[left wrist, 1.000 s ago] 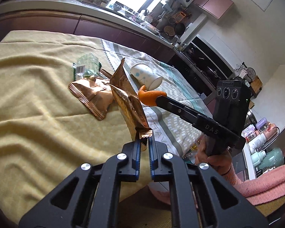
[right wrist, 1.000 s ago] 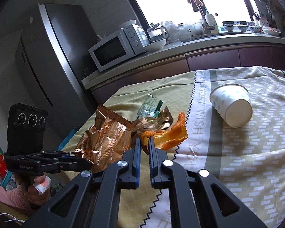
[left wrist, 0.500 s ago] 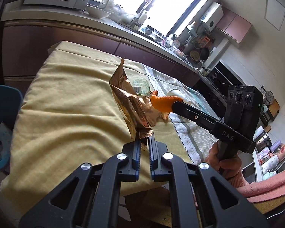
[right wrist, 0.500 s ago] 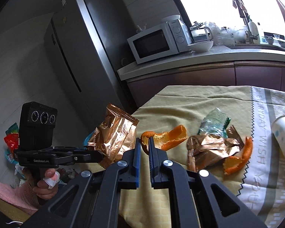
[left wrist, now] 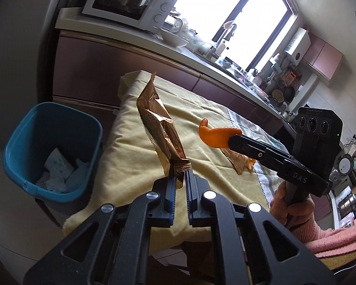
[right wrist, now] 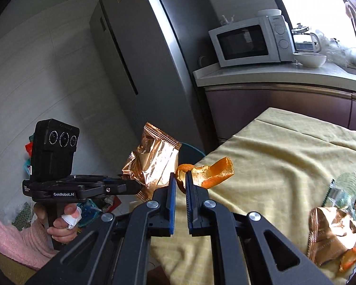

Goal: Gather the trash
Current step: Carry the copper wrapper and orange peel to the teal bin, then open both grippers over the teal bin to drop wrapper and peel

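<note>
Both grippers' jaws clamped, raised

A white microwave (left wrist: 133, 4) is parked on the kitchen counter (right wrist: 273, 73), with a white bowl (right wrist: 309, 59) set just beside it. A tall grey fridge (right wrist: 140, 54) is seen next to that counter. The table is covered by a yellow cloth (left wrist: 140, 147). A bright window (left wrist: 227, 16) is seen above the sink area, pretty blown out.
</note>
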{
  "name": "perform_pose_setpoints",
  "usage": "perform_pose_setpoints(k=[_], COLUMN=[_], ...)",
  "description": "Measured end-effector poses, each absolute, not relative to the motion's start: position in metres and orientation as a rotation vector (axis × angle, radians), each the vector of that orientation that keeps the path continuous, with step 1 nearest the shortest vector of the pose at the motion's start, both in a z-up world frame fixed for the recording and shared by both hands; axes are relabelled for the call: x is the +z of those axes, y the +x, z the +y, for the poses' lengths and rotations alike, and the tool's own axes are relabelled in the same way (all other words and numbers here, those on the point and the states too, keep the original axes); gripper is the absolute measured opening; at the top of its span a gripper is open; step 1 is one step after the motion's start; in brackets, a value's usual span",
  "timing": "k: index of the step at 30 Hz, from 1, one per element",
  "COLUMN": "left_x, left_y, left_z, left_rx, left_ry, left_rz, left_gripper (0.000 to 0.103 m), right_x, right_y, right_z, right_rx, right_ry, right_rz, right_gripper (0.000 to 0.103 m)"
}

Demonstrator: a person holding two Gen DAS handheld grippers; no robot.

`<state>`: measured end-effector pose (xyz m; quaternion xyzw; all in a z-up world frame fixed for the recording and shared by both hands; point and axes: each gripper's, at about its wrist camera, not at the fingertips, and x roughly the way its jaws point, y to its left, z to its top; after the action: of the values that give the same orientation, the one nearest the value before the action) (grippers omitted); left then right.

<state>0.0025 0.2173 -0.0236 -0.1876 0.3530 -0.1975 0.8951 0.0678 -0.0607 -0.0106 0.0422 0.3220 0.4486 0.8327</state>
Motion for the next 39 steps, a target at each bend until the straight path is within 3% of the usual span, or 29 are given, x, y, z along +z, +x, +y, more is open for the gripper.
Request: perform_pose_setpoints(k=[22, 39], left_x=[-0.044, -0.073], left_y=[0.017, 0.047], left_z=[0.304, 0.309], left_rx=[-0.16, -0.106], left_ry=[-0.444, -0.427], left_rz=[0.755, 0.815], left_gripper=[0.008, 0.008], right_x=[-0.018, -0.055], right_y=[0.1, 0.134], right_z=[0.055, 0.113], right_rx=[1.159, 1.162], right_ry=[-0.014, -0.067], right_rz=[0.771, 0.901], right_gripper=[0.007, 0.007])
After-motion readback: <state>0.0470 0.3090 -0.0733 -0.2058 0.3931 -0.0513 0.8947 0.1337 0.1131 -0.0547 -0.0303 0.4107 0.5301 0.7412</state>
